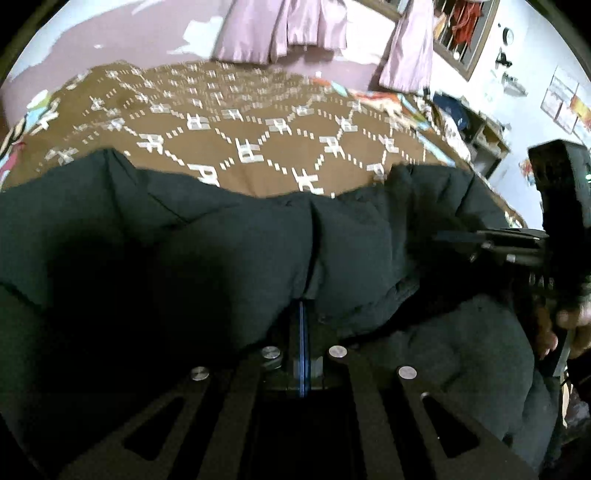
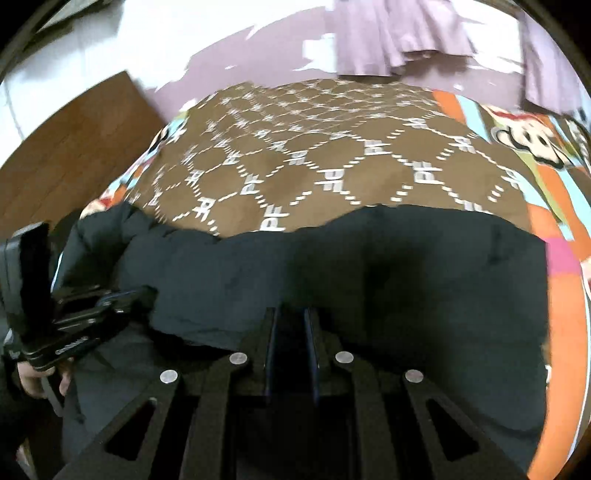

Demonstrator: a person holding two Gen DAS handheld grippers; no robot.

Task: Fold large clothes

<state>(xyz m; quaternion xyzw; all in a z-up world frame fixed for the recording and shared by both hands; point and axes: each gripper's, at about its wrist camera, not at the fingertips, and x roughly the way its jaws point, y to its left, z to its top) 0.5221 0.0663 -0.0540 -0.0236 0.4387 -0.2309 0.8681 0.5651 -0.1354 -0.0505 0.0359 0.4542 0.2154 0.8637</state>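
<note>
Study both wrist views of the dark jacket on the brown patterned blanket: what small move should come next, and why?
Probably lift both grippers together and carry the gripped edge forward over the dark jacket. The left gripper is shut on its fabric, and the right gripper looks closed on it too. The jacket lies bunched at the near side of the brown blanket.

The far half of the brown patterned blanket [image 1: 236,122] lies bare and flat, so a hand could sweep across it freely right up to the lilac curtains [image 1: 280,29] hanging at its back edge. Nearer in, the puffy dark jacket [image 2: 369,266] bulges across almost the whole width (a soft obstacle, but a bulky one), leaving only a strip of cartoon-print sheet [image 2: 554,192] open at the right. The two grippers work close together, and shelves [image 1: 487,140] crowd the bed's right side.
</note>
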